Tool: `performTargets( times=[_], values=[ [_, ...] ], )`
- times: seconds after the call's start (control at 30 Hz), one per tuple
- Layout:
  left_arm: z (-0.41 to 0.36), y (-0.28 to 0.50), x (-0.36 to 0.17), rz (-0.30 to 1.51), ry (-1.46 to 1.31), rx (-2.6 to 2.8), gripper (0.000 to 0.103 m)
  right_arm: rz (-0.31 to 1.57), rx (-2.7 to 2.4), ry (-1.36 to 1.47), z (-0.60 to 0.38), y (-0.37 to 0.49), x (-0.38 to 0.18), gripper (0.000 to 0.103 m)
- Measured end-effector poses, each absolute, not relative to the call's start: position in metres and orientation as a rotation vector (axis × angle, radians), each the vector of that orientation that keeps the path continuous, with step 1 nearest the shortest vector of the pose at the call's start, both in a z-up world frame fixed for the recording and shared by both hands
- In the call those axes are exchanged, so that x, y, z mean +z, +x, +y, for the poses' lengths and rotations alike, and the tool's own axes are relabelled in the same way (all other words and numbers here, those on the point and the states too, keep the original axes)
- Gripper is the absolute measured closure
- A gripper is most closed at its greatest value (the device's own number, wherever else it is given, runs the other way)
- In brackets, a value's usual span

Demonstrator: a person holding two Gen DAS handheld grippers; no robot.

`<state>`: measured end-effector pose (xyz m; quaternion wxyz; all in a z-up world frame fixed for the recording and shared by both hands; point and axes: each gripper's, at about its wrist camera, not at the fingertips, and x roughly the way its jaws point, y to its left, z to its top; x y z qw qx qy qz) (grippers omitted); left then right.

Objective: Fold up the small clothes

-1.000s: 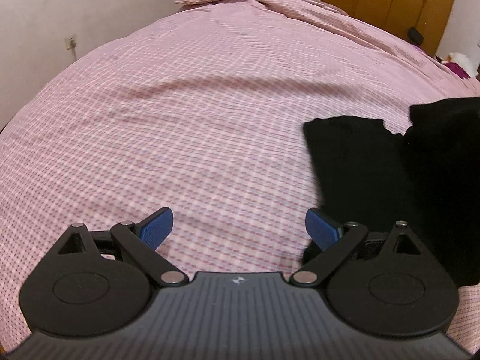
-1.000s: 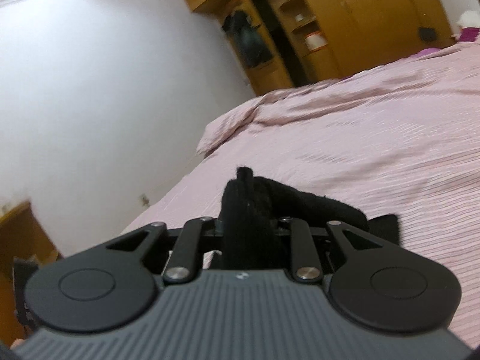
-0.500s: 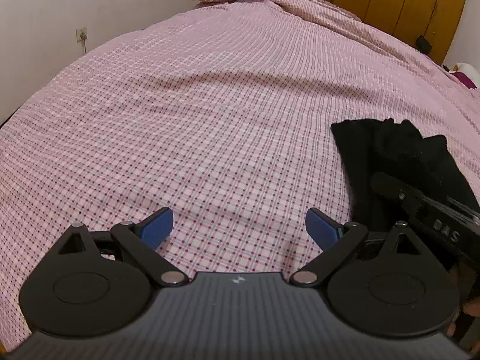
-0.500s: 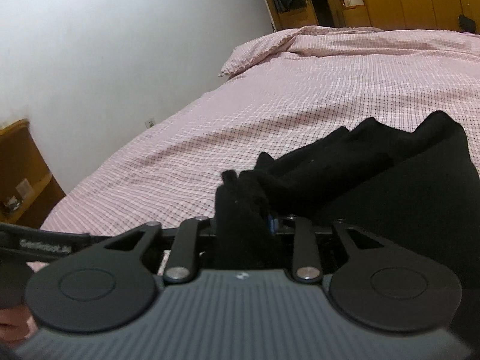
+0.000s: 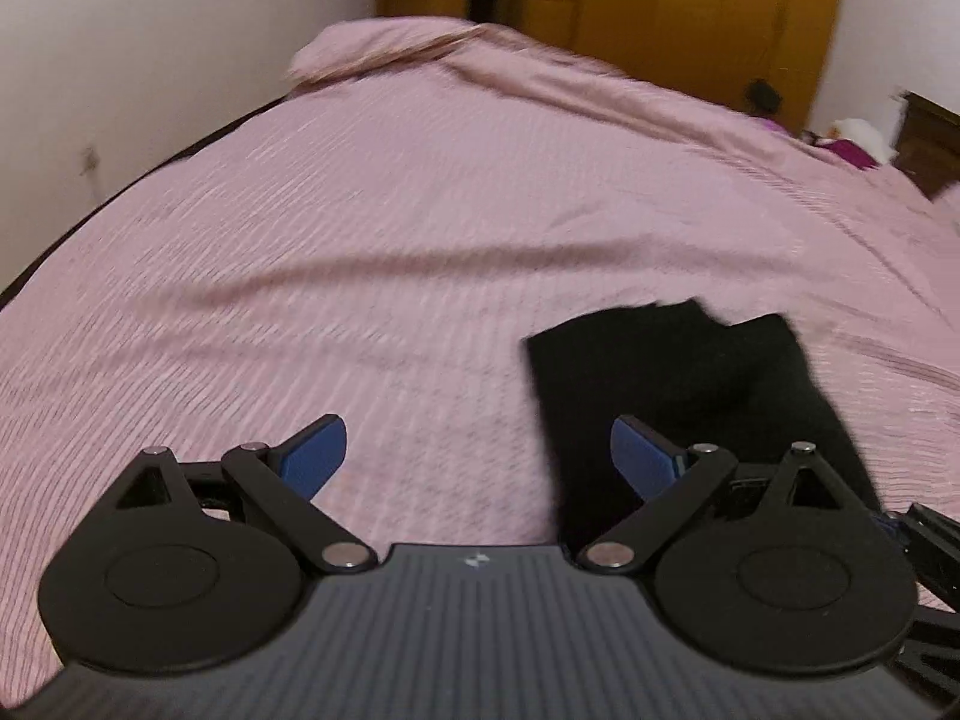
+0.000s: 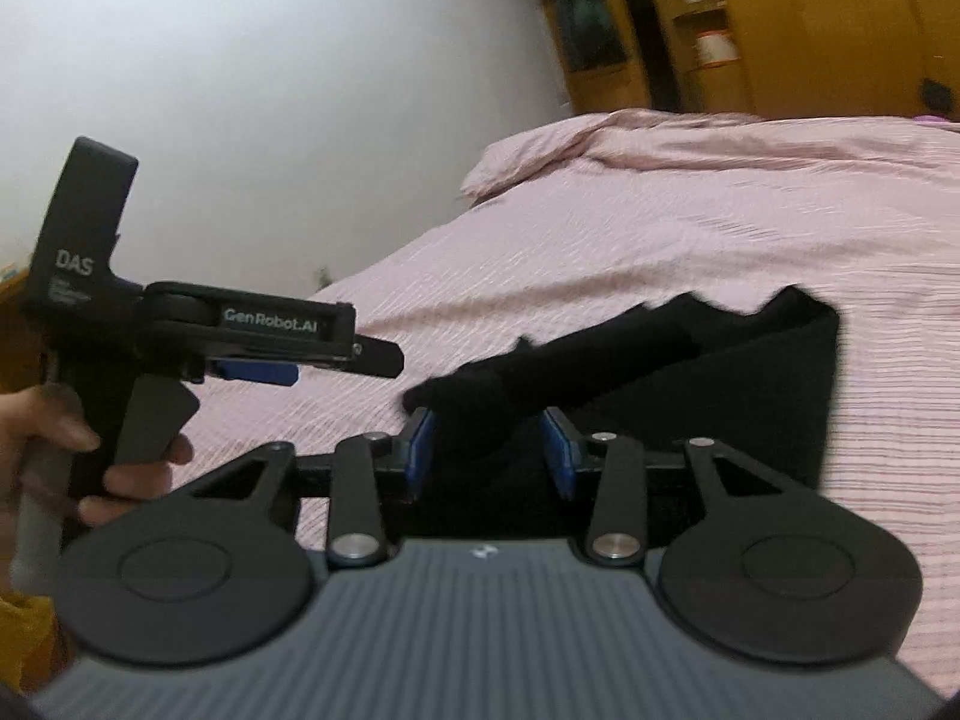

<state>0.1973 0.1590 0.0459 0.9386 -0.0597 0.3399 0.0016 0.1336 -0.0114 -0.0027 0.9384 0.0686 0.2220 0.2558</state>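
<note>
A black garment (image 5: 690, 384) lies folded on the pink checked bed cover (image 5: 420, 276), right of centre in the left wrist view. My left gripper (image 5: 477, 438) hangs open above the cover, its right pad over the garment's near left edge, nothing between its pads. In the right wrist view my right gripper (image 6: 489, 450) is low over the black garment (image 6: 750, 384). Its jaws are opening, and a rolled end of the cloth lies loose between the blue pads (image 6: 420, 450). A hand (image 6: 72, 450) holds the left gripper (image 6: 336, 366) at the left, side on.
The bed cover (image 6: 690, 228) stretches far ahead, with a bunched pillow end (image 5: 372, 54) at the head. A white wall (image 6: 270, 90) runs along the left. Wooden wardrobes (image 5: 690, 12) stand behind the bed. Purple and white items (image 5: 852, 144) lie at the far right edge.
My right gripper came down with the black cloth onto the garment and its jaws have parted. My left gripper rose and tipped upward, staying open, and has come into the right wrist view.
</note>
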Motion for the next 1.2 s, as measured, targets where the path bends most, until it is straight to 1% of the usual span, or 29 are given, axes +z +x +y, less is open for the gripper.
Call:
performTargets(
  times=[0.2, 0.4, 0.53, 0.57, 0.6, 0.63, 0.67, 0.7, 0.73, 0.77, 0.8, 0.87, 1.0, 1.1, 1.2],
  values=[
    [0.117, 0.234, 0.047, 0.672, -0.059, -0.132, 0.006, 0.415, 0.389, 0.215, -0.053, 0.137, 0.002, 0.060],
    [0.081, 0.266, 0.021, 0.719, 0.047, -0.212, 0.006, 0.451, 0.246, 0.277, -0.081, 0.149, -0.015, 0.059],
    [0.069, 0.275, 0.002, 0.701, 0.106, -0.208, 0.007, 0.474, 0.210, 0.312, -0.092, 0.156, -0.027, 0.059],
    [0.068, 0.277, -0.003, 0.692, 0.113, -0.203, 0.013, 0.478, 0.211, 0.322, -0.093, 0.158, -0.029, 0.059],
    [0.069, 0.279, -0.006, 0.681, 0.105, -0.205, 0.022, 0.481, 0.214, 0.332, -0.096, 0.159, -0.030, 0.059],
    [0.071, 0.283, -0.010, 0.681, 0.084, -0.209, 0.052, 0.481, 0.215, 0.341, -0.097, 0.159, -0.031, 0.059],
    [0.075, 0.287, -0.013, 0.700, 0.049, -0.199, 0.073, 0.480, 0.217, 0.346, -0.097, 0.160, -0.032, 0.059],
    [0.081, 0.288, -0.013, 0.702, 0.002, -0.175, 0.078, 0.478, 0.219, 0.347, -0.097, 0.160, -0.032, 0.059],
    [0.092, 0.285, -0.011, 0.682, -0.065, -0.154, 0.087, 0.477, 0.220, 0.346, -0.097, 0.160, -0.033, 0.059],
    [0.102, 0.279, -0.008, 0.654, -0.130, -0.138, 0.091, 0.475, 0.221, 0.344, -0.098, 0.160, -0.032, 0.059],
    [0.111, 0.272, -0.006, 0.627, -0.180, -0.112, 0.093, 0.470, 0.224, 0.339, -0.098, 0.160, -0.032, 0.059],
    [0.124, 0.264, -0.008, 0.617, -0.229, -0.065, 0.093, 0.463, 0.233, 0.323, -0.097, 0.162, -0.032, 0.059],
    [0.136, 0.272, -0.031, 0.688, -0.225, -0.020, 0.092, 0.495, 0.262, 0.307, -0.089, 0.164, -0.039, 0.059],
    [0.139, 0.269, -0.029, 0.691, -0.223, -0.034, 0.091, 0.516, 0.277, 0.277, -0.081, 0.166, -0.044, 0.060],
    [0.141, 0.262, -0.020, 0.705, -0.209, -0.047, 0.078, 0.519, 0.274, 0.248, -0.077, 0.164, -0.041, 0.059]
  ],
)
